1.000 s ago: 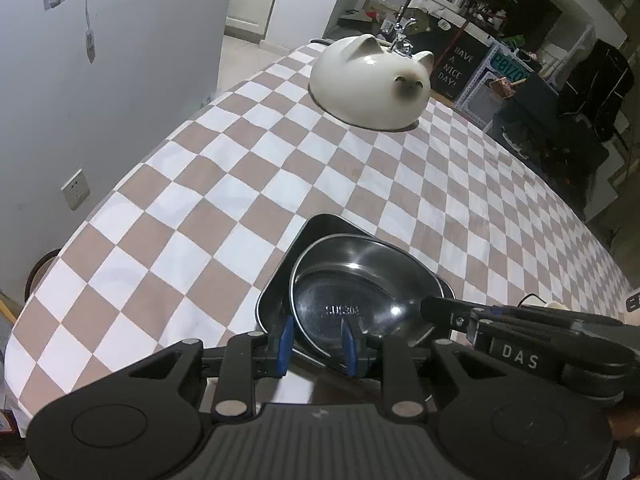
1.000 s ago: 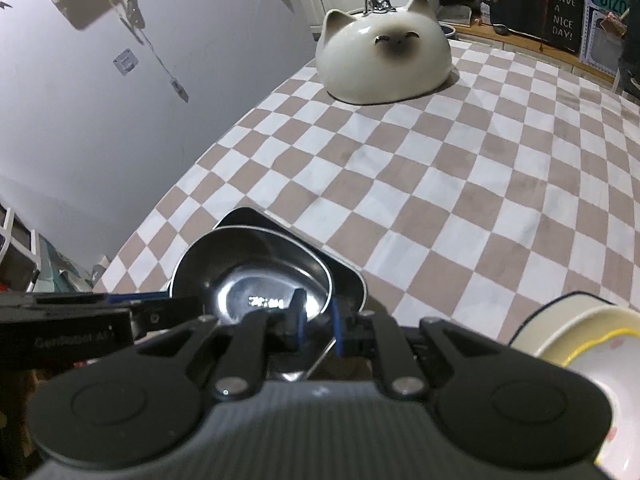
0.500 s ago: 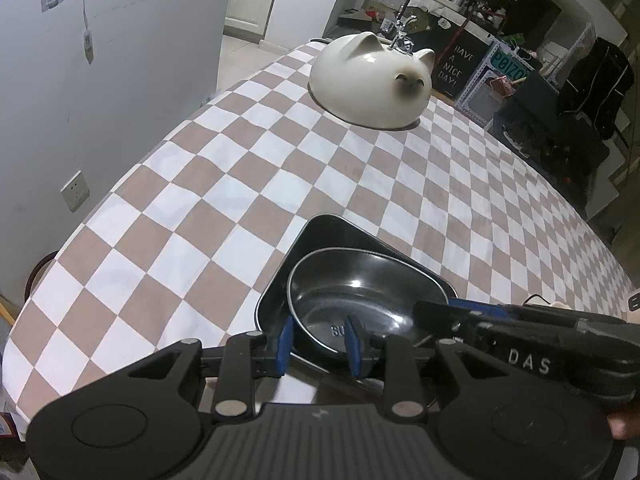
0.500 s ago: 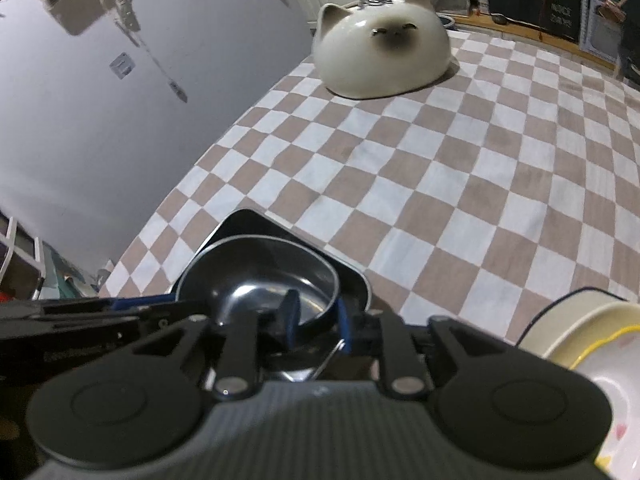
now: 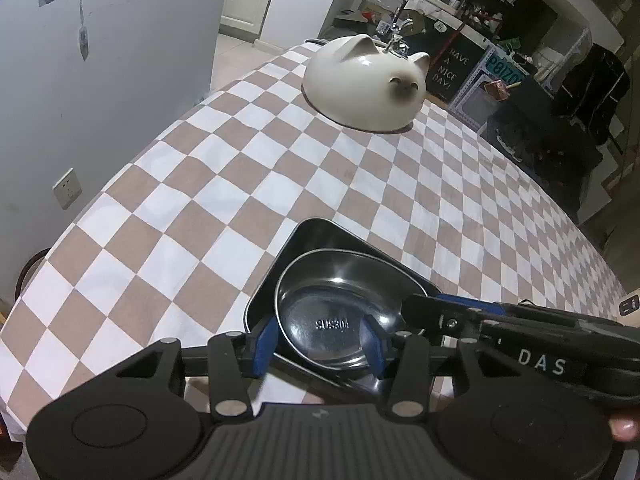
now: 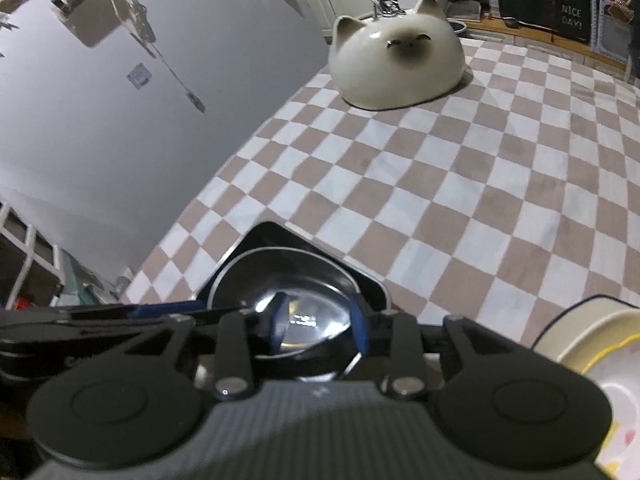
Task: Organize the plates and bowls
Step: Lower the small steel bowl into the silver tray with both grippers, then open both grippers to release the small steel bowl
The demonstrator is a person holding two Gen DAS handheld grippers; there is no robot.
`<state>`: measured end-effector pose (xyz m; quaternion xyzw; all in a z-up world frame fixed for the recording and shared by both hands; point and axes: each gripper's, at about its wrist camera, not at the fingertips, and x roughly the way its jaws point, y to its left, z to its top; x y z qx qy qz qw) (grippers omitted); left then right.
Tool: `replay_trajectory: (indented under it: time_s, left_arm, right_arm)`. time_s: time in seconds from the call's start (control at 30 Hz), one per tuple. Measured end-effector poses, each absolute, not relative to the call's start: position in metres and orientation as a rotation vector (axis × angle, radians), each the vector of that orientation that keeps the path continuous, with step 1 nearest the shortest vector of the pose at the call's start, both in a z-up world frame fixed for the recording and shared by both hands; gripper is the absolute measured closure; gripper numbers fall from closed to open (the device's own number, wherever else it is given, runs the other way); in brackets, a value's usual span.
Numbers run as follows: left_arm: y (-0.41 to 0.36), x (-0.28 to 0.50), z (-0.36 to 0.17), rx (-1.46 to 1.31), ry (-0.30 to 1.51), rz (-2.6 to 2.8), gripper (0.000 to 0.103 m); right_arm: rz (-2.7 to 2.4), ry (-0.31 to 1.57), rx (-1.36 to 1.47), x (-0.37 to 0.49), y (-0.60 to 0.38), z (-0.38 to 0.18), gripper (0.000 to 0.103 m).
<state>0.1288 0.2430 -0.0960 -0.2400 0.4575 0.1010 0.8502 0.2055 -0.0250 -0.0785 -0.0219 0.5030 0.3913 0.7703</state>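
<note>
A round steel bowl (image 5: 336, 312) sits inside a black square dish (image 5: 316, 232) near the front edge of the checkered table. My left gripper (image 5: 318, 340) is open, its blue fingertips straddling the bowl's near rim. My right gripper (image 6: 316, 328) is open over the same bowl (image 6: 296, 300), its fingers spread apart; it also shows at the right in the left wrist view (image 5: 500, 320). A cream bowl with a yellow rim (image 6: 600, 344) sits at the right.
A white cat-shaped ceramic bowl (image 5: 368, 84) lies upside down at the far end of the checkered tablecloth (image 5: 240, 184). A grey wall (image 5: 100, 80) runs along the left. Shelves and a chalkboard sign (image 5: 456, 72) stand behind the table.
My right gripper's fingers have spread from nearly shut to open. My left gripper's fingers have widened too. The steel bowl has settled lower into the black dish.
</note>
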Motion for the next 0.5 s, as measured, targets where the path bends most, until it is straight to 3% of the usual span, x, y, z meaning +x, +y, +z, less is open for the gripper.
replay_trajectory:
  time_s: [0.27, 0.4, 0.5]
  left_arm:
    - [0.2470, 0.1259, -0.0937, -0.514, 0.949, 0.230, 0.054]
    - [0.2449, 0.1263, -0.0914, -0.502, 0.937, 0.221, 0.034]
    - [0.2423, 0.1269, -0.0894, -0.464, 0.938, 0.242, 0.029]
  right_arm:
    - [0.828, 1.101, -0.039, 0.2091, -0.0268, -0.0771, 0.063]
    - [0.821, 1.106, -0.039, 0.2080, -0.0262, -0.0761, 0.063]
    - [0.821, 1.099, -0.038, 0.2061, -0.0263, -0.0734, 0.063]
